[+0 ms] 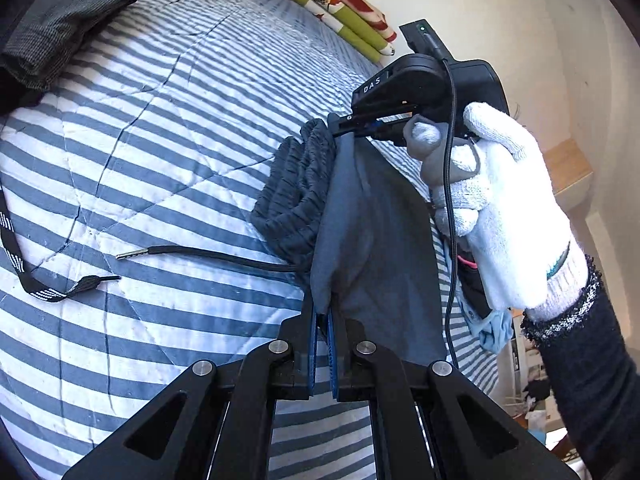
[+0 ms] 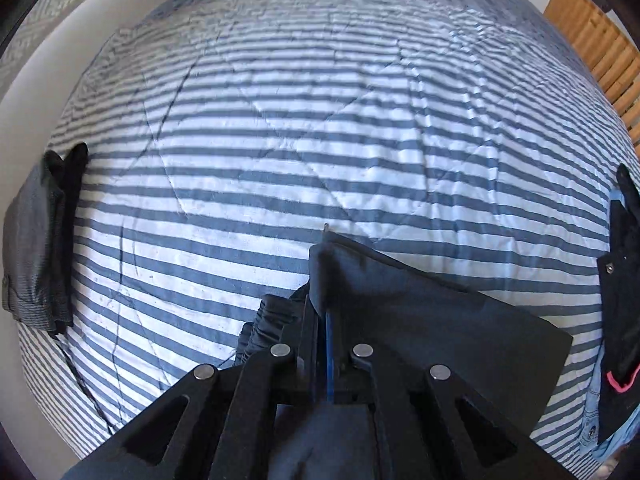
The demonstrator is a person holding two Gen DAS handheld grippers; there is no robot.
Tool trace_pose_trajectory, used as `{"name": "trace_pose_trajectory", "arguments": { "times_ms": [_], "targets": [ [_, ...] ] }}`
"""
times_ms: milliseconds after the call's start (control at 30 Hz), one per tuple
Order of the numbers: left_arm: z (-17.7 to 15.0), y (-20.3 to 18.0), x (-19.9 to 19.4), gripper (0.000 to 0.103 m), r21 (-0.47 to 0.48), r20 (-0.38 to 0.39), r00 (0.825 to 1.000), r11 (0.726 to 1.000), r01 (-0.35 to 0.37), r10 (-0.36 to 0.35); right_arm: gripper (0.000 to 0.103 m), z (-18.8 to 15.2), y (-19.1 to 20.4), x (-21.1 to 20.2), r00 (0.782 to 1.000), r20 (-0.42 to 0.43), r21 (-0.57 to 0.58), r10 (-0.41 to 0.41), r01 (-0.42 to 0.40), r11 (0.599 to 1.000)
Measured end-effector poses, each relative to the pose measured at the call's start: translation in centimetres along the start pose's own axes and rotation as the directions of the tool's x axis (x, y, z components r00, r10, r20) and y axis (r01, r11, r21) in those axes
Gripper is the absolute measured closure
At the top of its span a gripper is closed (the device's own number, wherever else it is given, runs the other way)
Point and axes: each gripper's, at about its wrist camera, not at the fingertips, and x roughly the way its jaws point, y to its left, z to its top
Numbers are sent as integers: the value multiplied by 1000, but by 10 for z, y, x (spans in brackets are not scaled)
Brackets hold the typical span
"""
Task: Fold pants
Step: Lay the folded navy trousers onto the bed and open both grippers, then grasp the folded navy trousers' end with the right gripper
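We hold the pants [image 1: 360, 220] over the bed [image 1: 180, 120], left gripper [image 1: 322, 320] and right gripper [image 1: 360, 126] both clamped on their cloth, folding unfinished.

Pants [image 1: 376, 216]: matt grey-blue woven cloth, smooth; waistband [image 1: 300, 200] darker, ribbed, gathered. Drawcord [image 1: 208, 254]: black cord, shiny metal tip. Bedspread [image 1: 160, 120]: quilted striped cotton, crinkled, matt. Left gripper [image 1: 323, 344]: matt black plastic, silver metal rivets, ribbed blue rubbery pads. Right gripper [image 1: 348, 124]: same black plastic. Glove [image 1: 508, 208]: white knit, rough. Folded garment [image 2: 36, 240] far left: fine-checked grey weave. Slats [image 2: 600, 40] far right: bare wood.
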Motion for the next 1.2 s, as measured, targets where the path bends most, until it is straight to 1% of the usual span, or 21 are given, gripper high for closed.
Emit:
{"name": "trace_pose_trajectory", "arguments": {
  "times_ms": [67, 133, 200, 267, 333, 367, 400, 433, 467, 567, 600, 733, 767, 833, 867, 900, 967, 1067, 1100, 1167, 1200],
  "targets": [
    [-4, 0, 0, 99, 9, 0, 1000, 1000, -13, 13, 93, 3, 2, 3, 999, -15, -33, 35, -36, 999],
    [-10, 0, -1, 99, 24, -5, 1000, 999, -27, 27, 88, 4, -5, -8, 990, 0, -22, 139, -139, 990],
    [-17, 1, -1, 99, 29, -17, 999, 999, -39, 39, 77, 3, -19, -33, 965, 48, -8, 257, -257, 966],
    [-20, 2, 2, 98, 32, -32, 998, 998, -50, 51, 71, -4, -41, -64, 940, 127, -10, 318, -319, 948],
    [-22, 3, 0, 92, 33, -41, 997, 998, -61, 62, 68, -20, -72, -92, 914, 192, 12, 357, -366, 931],
    [-22, 4, -1, 78, 38, -41, 996, 996, -79, 80, 68, -31, -89, -103, 903, 214, 23, 374, -387, 922],
    [-22, 3, -6, 60, 43, -31, 994, 994, -101, 103, 68, -47, -107, -113, 902, 229, 41, 367, -385, 922],
    [-21, 1, -15, 53, 57, 0, 993, 991, -121, 122, 68, -62, -122, -119, 905, 239, 53, 353, -375, 926],
    [-21, -3, -24, 50, 68, 33, 991, 989, -133, 131, 68, -85, -141, -125, 908, 253, 62, 332, -358, 932],
    [-20, -24, -36, 50, 138, 93, 986, 979, -147, 135, 68, -138, -175, -124, 934, 248, 93, 258, -288, 953],
    [-18, -35, -38, 50, 165, 98, 985, 974, -153, 139, 68, -158, -185, -119, 936, 246, 106, 251, -283, 953],
    [-27, -77, -18, 50, 266, 44, 991, 954, -136, 129, 68, -231, -197, -82, 960, 181, 164, 214, -244, 956],
    [-31, -87, -12, 50, 293, 23, 993, 949, -119, 117, 68, -243, -198, -74, 959, 172, 174, 227, -256, 951],
    [-37, -109, 4, 50, 342, -9, 994, 934, -100, 110, 70, -261, -200, -61, 945, 175, 198, 278, -310, 930],
    [-41, -120, 12, 50, 366, -35, 995, 928, -74, 94, 70, -267, -198, -57, 926, 203, 213, 318, -359, 909],
    [-43, -129, 24, 51, 381, -69, 993, 922, -60, 93, 70, -268, -194, -56, 918, 211, 213, 337, -379, 900],
    [-48, -140, 41, 53, 402, -119, 988, 914, -45, 101, 70, -269, -185, -55, 911, 238, 189, 336, -383, 904],
    [-61, -146, 67, 53, 429, -176, 972, 901, -66, 155, 70, -269, -172, -47, 933, 236, 146, 271, -310, 940],
    [-66, -148, 74, 53, 445, -177, 966, 891, -90, 186, 70, -270, -171, -43, 938, 223, 135, 265, -299, 945],
    [-70, -146, 83, 56, 472, -159, 949, 865, -169, 272, 70, -275, -164, -32, 961, 178, 93, 213, -232, 968],
    [-70, -142, 83, 57, 456, -164, 946, 872, -179, 279, 70, -278, -166, -29, 965, 166, 83, 201, -217, 973]
  ]
}}
